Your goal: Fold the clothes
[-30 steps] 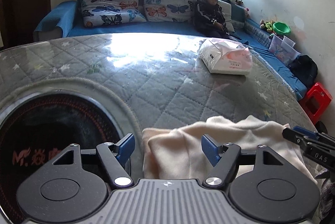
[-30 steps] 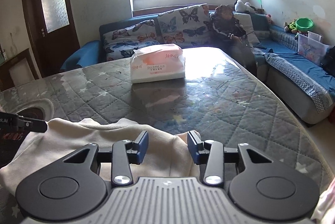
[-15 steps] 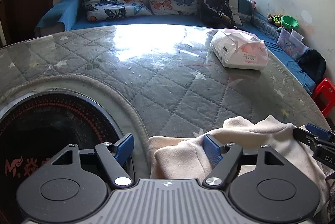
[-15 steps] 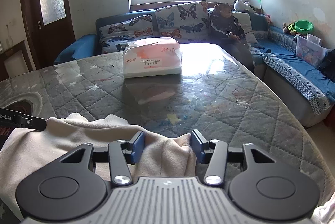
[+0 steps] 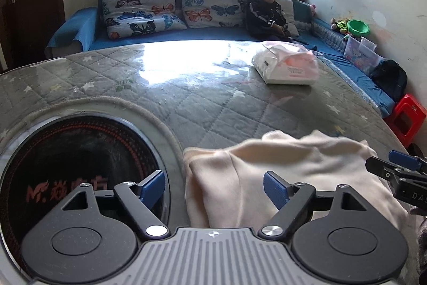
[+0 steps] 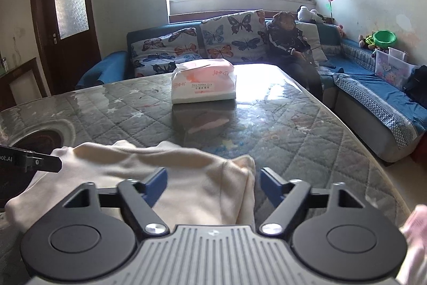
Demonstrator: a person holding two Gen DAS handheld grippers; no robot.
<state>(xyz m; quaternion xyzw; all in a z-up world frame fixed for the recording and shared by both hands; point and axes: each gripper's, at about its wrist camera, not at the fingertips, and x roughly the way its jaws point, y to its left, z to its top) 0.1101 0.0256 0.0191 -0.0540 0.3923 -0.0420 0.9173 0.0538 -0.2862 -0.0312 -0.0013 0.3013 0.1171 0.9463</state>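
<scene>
A cream garment (image 5: 280,173) lies folded on the quilted table top (image 5: 213,103) near its front edge. My left gripper (image 5: 214,189) hovers over the garment's left end, its jaws opening wide; the cloth's edge lies between the blue pads (image 5: 275,189) without being pinched. In the right wrist view the same cream garment (image 6: 160,167) has its right end under my right gripper (image 6: 210,185), whose jaws are opening with the cloth loose between them. The right gripper's tip (image 5: 395,167) shows at the right edge of the left wrist view.
A white and pink tissue pack (image 6: 204,85) sits mid-table. A round black induction plate (image 5: 74,173) is set into the table at the left. Beyond are a blue sofa (image 5: 160,31) with butterfly cushions, a seated person (image 6: 291,45) and a red stool (image 5: 405,119).
Both grippers have opened wider, the right one most, letting go of the cloth. The garment has settled flatter on the table, and both views have shifted slightly.
</scene>
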